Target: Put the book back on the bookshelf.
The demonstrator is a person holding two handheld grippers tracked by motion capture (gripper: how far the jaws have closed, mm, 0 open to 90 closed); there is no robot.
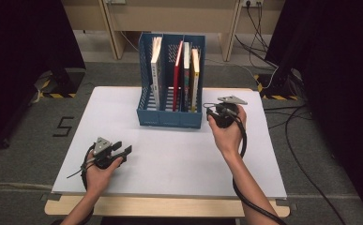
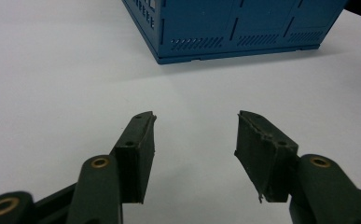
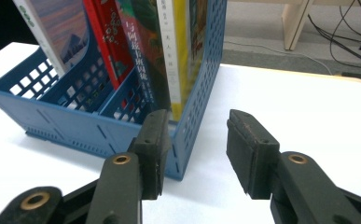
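Observation:
A blue three-bay file rack (image 1: pixel 170 117) stands at the back middle of the white table (image 1: pixel 170 159). A white book (image 1: pixel 156 70) leans in its left bay and a red book (image 1: pixel 177 75) in the middle bay. Two more books (image 1: pixel 191 75) stand in the right bay. My left gripper (image 1: pixel 123 151) rests on the table at the front left, open, with only bare table between its jaws (image 2: pixel 197 116). My right gripper (image 1: pixel 212 112) is beside the rack's front right corner (image 3: pixel 180 163). It stands open (image 3: pixel 197 119), the left pad (image 3: pixel 152 144) close by that corner, not pressing.
Past the table's far edge are a wooden desk frame (image 1: pixel 170 18) and loose cables (image 1: pixel 273 61) on the grey floor. Black curtains (image 1: pixel 24 47) hang at both sides. A wooden strip (image 1: pixel 170 206) runs along the table's near edge.

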